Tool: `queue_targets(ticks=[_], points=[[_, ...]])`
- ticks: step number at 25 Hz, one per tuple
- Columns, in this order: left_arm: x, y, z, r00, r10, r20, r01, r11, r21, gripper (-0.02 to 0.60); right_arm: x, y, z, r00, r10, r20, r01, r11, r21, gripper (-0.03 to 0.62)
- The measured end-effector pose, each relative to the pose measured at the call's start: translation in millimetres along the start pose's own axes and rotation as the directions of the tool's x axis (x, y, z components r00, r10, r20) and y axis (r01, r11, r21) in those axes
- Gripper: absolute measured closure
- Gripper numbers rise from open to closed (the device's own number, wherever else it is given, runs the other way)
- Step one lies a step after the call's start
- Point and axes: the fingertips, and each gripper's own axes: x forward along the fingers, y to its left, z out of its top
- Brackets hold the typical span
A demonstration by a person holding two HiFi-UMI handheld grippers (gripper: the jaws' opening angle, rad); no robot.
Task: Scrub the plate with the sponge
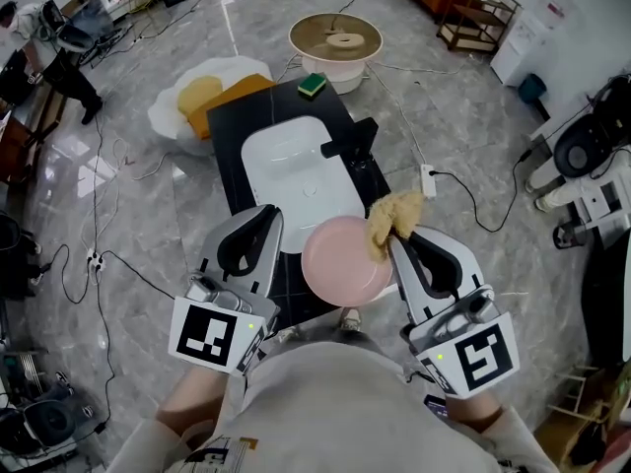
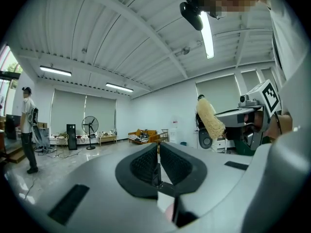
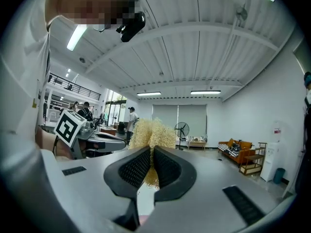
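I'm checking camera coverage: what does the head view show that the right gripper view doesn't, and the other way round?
Only the head view: the pink plate, white sink, green sponge. Only the right gripper view: ceiling lights, the head-mounted camera. Both: the right gripper shut on the yellow fibrous sponge, and the left gripper.

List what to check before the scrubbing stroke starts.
1. Right gripper shut on the loofah sponge: ok, fibres are pinched between its pads.
2. Left gripper holding the pink plate: not ok; its jaws are together with no plate between them.
3. Sponge touching the plate: cannot tell; in the head view it overlaps the plate's far right rim.
4. Plate at the white sink: ok, it overlaps the sink's near right corner.
5. Plate resting steadily: cannot tell.
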Motion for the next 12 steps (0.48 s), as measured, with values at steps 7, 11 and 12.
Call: queue_targets(ticks=[7, 11, 12], points=[[-2.7, -3.2, -5.0, 1.0, 0.002, -0.01, -0.003, 1.0, -0.019, 0.554, 3.5, 1.4, -4.2, 1.0, 0.0, -0.01, 0.0, 1.0, -0.011, 0.549], [-4.2, -6.8, -1.3, 1.0, 0.005, -0.002, -0.005, 1.0, -0.005, 0.554, 2.5, 3.9, -2.4, 1.0, -0.004, -0.005, 0.004, 1.0, -0.027, 0.549], [-4.5, -7.7, -0.8, 1.0, 0.005, -0.001, -0.005, 1.0, -0.002, 0.554, 1.9, 4.6, -1.9, 1.0, -0.005, -0.004, 0.005, 1.0, -0.03, 0.549]])
